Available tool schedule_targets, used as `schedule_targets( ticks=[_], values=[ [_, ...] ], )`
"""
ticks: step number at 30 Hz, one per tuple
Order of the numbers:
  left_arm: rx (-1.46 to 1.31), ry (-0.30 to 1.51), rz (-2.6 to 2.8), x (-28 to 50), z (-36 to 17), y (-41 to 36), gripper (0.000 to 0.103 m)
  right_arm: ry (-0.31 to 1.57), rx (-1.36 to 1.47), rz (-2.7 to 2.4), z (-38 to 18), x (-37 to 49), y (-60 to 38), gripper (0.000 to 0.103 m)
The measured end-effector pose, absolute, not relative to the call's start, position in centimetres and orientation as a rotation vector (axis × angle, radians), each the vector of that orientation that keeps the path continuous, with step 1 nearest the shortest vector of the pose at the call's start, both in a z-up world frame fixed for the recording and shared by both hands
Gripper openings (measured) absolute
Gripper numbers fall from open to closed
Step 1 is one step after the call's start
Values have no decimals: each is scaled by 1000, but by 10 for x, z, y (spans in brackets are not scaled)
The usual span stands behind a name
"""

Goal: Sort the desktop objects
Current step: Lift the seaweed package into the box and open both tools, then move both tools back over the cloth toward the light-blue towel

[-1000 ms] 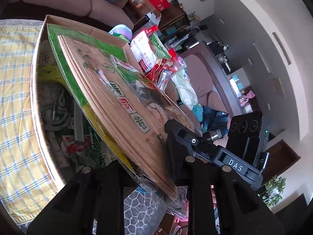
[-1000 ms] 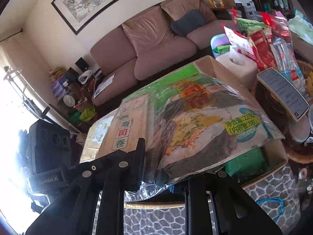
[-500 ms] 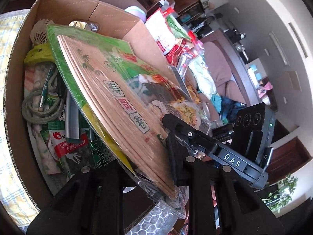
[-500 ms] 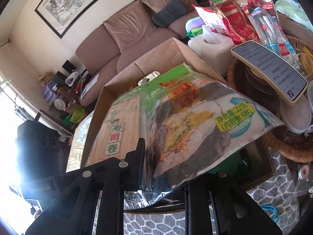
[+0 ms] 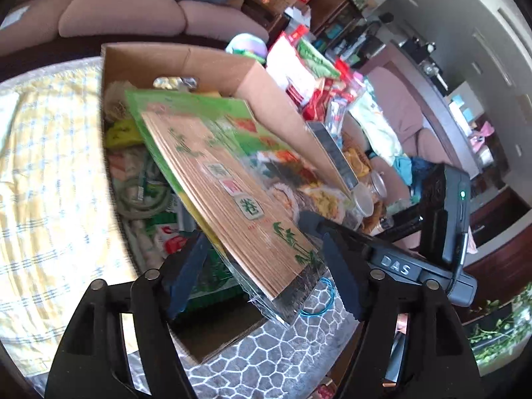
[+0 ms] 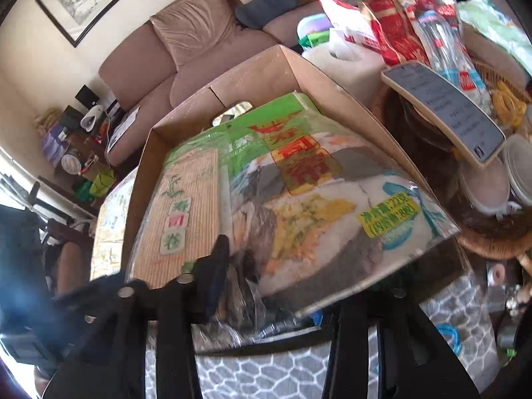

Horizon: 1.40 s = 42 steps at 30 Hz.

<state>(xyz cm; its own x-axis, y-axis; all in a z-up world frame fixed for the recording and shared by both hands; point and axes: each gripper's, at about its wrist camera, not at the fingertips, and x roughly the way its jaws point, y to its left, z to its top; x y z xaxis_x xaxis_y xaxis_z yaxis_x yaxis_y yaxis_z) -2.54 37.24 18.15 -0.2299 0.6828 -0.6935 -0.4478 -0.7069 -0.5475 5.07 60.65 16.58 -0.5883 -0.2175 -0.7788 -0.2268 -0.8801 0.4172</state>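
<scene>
The seaweed packet (image 5: 232,186), a flat clear bag with a bamboo rolling mat showing through one side and a green printed band at its top, lies tilted across the open top of the cardboard box (image 5: 186,63). Its far end dips inside the box, while its near corner juts out over the box's front rim, above the stone-patterned tabletop (image 5: 272,359).

The left claw (image 5: 262,269) stands wide, its jaws having just been opening; the near corner of the packet sits between the two fingers (image 5: 186,272), with a gap showing on each side. In the right wrist view the right claw (image 6: 292,286) has also just been opening and is partly spread; the packet's near edge lies between its fingers, the left one up against the plastic, though blur hides whether the pads still press.

Under the packet the box holds a coiled cord (image 5: 143,196) and other packets. Beside the box stand a wicker basket (image 6: 492,242), a phone (image 6: 445,106) lying across jars, and a pile of snack bags (image 5: 309,76). A brown sofa (image 6: 186,46) fills the background.
</scene>
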Motion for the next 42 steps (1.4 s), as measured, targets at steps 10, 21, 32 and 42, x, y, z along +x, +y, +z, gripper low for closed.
schedule_targets(
  ticks=[10, 21, 32, 42],
  values=[
    [-1290, -267, 2030, -14, 204, 345, 74, 624, -1421, 2689, 204, 91, 595, 63],
    [-1310, -178, 2026, -5, 199, 329, 103, 521, -1490, 2704, 194, 67, 539, 84],
    [-1301, -97, 2130, 1, 214, 267, 103, 315, -1436, 2708, 216, 65, 489, 103],
    [-1308, -148, 2189, -7, 218, 184, 103, 197, -1415, 2749, 238, 61, 430, 103]
  ],
)
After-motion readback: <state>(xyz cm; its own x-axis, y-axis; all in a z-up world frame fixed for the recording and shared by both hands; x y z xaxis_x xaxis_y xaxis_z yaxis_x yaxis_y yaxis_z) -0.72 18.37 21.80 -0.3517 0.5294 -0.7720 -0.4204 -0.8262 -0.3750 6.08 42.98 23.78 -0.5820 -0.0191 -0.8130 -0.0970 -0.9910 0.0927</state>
